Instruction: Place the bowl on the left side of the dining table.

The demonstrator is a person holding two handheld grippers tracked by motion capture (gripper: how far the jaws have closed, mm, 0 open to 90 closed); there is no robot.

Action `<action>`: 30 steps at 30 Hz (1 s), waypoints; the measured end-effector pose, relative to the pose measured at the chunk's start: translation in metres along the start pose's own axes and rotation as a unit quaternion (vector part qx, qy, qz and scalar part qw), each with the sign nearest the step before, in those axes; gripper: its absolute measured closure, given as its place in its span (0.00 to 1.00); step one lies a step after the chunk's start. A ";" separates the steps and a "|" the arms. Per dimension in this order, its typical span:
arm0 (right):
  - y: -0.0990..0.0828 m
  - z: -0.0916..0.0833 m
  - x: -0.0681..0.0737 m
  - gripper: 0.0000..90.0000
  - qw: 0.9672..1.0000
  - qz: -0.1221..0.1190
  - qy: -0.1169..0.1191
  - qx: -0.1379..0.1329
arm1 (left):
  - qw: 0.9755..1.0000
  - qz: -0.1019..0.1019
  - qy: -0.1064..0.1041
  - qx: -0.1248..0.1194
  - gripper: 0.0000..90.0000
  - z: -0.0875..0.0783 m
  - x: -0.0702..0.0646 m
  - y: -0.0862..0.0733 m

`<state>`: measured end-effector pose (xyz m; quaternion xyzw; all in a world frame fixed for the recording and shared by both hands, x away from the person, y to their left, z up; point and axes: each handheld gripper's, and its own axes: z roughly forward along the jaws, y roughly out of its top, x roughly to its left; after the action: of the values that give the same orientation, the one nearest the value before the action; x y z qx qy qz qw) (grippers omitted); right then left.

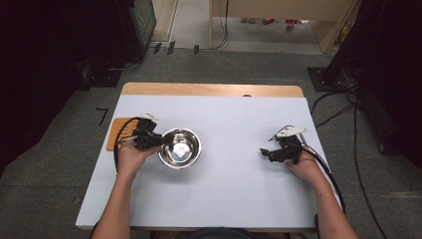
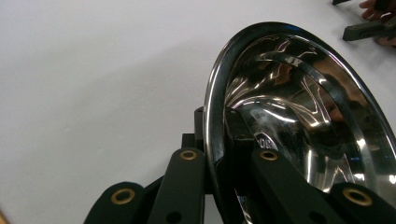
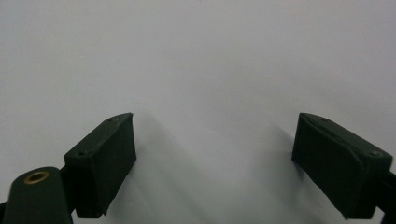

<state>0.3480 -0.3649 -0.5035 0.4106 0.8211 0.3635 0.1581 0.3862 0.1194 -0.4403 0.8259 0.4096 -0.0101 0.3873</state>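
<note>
Hand-held gripper (image 1: 158, 141): left clamps rim | steel bowl (image 1: 180, 148): one

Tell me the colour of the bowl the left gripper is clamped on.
Shiny silver, mirror-like metal: the bowl, held at its rim by the left gripper. Best in the left gripper view.

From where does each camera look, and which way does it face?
High view: above the person's side, facing forward and down on the table; forearms, left gripper, right gripper.
Left gripper view: on the left gripper, facing along jaws shut on the bowl rim.
Right gripper view: on the right gripper, facing the table between open jaws.
Shared: high and left views show the bowl.
</note>
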 end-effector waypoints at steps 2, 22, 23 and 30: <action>0.000 0.000 0.000 0.14 1.000 0.000 0.000 0.000 | 1.000 -0.003 0.001 -0.002 0.97 -0.001 0.001 0.000; 0.000 0.000 0.000 0.14 1.000 0.000 0.000 0.000 | 1.000 -0.019 0.015 -0.008 0.97 -0.009 0.015 -0.003; 0.000 0.000 0.000 0.14 1.000 0.000 0.000 0.000 | 1.000 -0.020 0.015 -0.009 0.97 -0.010 0.016 -0.003; 0.000 0.000 0.000 0.14 1.000 -0.001 0.000 0.000 | 0.999 -0.033 0.022 -0.013 0.97 -0.013 0.024 -0.006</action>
<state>0.3480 -0.3650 -0.5035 0.4102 0.8213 0.3635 0.1586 0.3941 0.1462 -0.4429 0.8066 0.4453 0.0006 0.3887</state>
